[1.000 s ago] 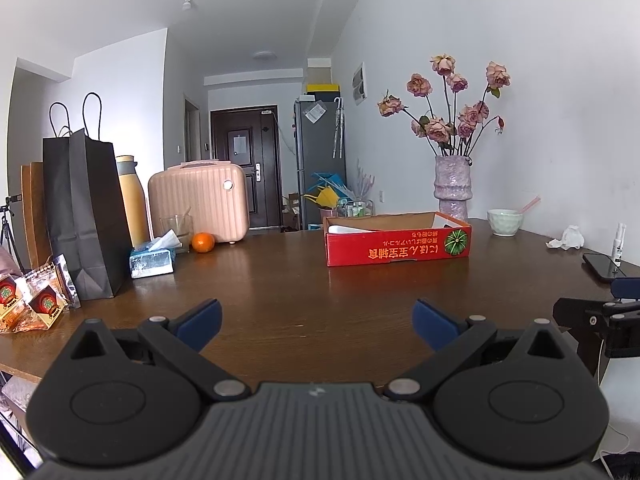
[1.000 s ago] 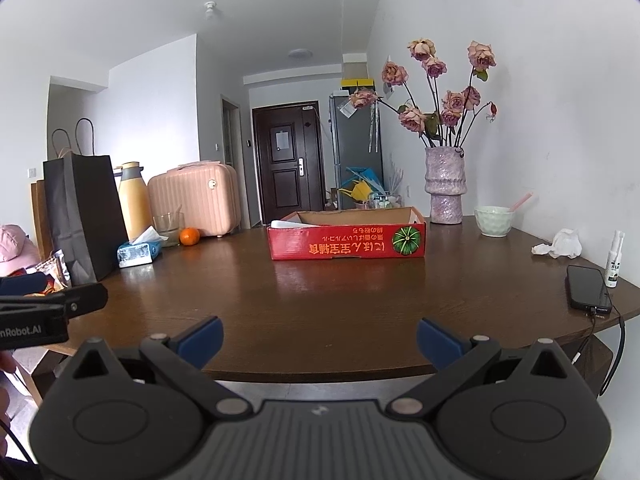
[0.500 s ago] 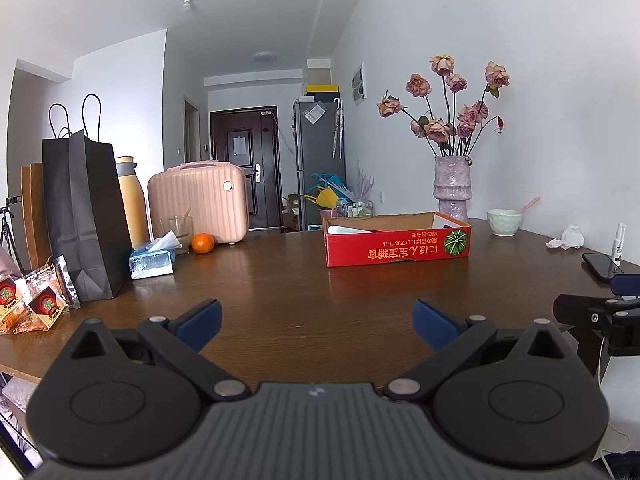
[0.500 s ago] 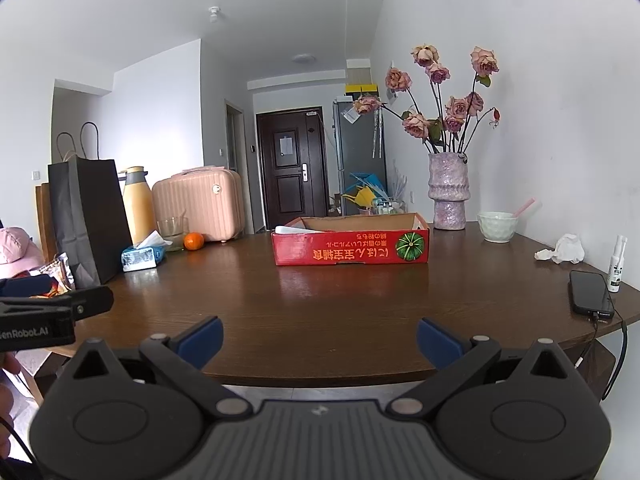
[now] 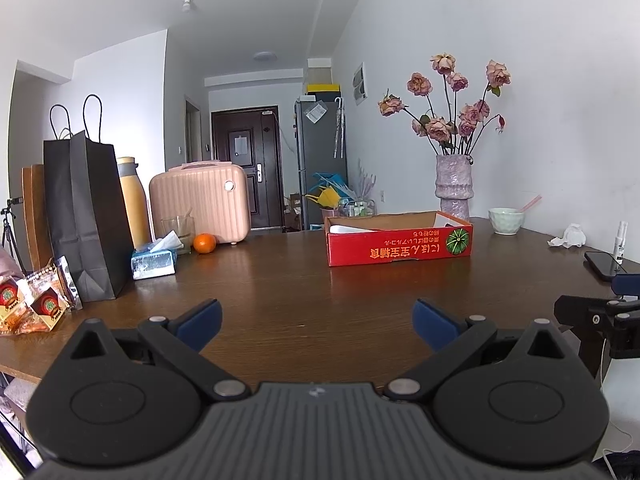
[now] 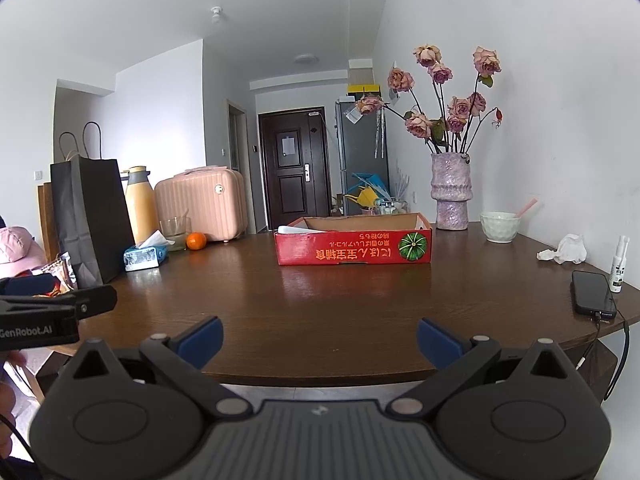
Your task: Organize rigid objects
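Note:
A shallow red cardboard box point(image 5: 398, 242) point(image 6: 354, 246) with a pumpkin print stands on the brown table point(image 5: 304, 292) point(image 6: 320, 304), far ahead of both grippers. Something white lies inside it. My left gripper point(image 5: 316, 318) is open and empty above the table's near part. My right gripper point(image 6: 319, 338) is open and empty at the table's front edge. An orange point(image 5: 205, 243) point(image 6: 196, 241), a glass point(image 5: 178, 230), a pale green bowl point(image 5: 505, 220) point(image 6: 500, 227), a phone point(image 6: 592, 293) and a small spray bottle point(image 6: 618, 264) stand about the table.
At the left stand a black paper bag point(image 5: 86, 216), a yellow flask point(image 5: 132, 200), a pink case point(image 5: 200, 202), a tissue box point(image 5: 154, 262) and snack packets point(image 5: 36, 304). A vase of roses point(image 5: 454, 188) and a crumpled tissue point(image 6: 566, 250) are at the right.
The right wrist view has risen and drawn slightly nearer the table. The left gripper has barely moved. Both stay open.

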A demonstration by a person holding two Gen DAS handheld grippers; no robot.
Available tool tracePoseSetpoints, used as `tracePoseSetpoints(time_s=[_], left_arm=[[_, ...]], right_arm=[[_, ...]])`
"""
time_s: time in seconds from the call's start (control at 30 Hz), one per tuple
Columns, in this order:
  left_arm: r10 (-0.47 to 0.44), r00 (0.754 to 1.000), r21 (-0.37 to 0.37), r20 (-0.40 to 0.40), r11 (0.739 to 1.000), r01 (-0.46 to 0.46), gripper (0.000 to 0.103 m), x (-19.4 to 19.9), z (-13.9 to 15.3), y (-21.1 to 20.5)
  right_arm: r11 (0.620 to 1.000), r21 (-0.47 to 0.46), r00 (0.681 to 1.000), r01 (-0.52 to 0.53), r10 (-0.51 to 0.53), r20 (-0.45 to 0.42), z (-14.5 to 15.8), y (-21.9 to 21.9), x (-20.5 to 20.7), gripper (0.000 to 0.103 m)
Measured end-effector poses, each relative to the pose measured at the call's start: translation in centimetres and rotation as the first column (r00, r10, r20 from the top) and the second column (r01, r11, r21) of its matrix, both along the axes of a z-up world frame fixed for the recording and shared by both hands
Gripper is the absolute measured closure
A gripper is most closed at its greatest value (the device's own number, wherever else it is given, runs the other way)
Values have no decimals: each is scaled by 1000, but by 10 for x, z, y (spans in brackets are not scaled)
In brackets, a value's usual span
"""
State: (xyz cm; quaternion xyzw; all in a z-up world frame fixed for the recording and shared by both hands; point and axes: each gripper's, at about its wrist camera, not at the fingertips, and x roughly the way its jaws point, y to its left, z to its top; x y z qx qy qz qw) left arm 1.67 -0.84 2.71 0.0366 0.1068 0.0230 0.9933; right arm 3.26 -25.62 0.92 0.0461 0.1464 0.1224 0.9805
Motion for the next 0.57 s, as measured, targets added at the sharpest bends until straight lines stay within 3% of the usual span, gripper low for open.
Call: tracePoseSetpoints(time_s=[0.57], left_arm=[[7, 1000, 7, 15, 1000, -7, 0, -2, -1, -4]], right_arm=[[1000, 0, 1000, -3, 3, -1, 0, 2, 1, 0]])
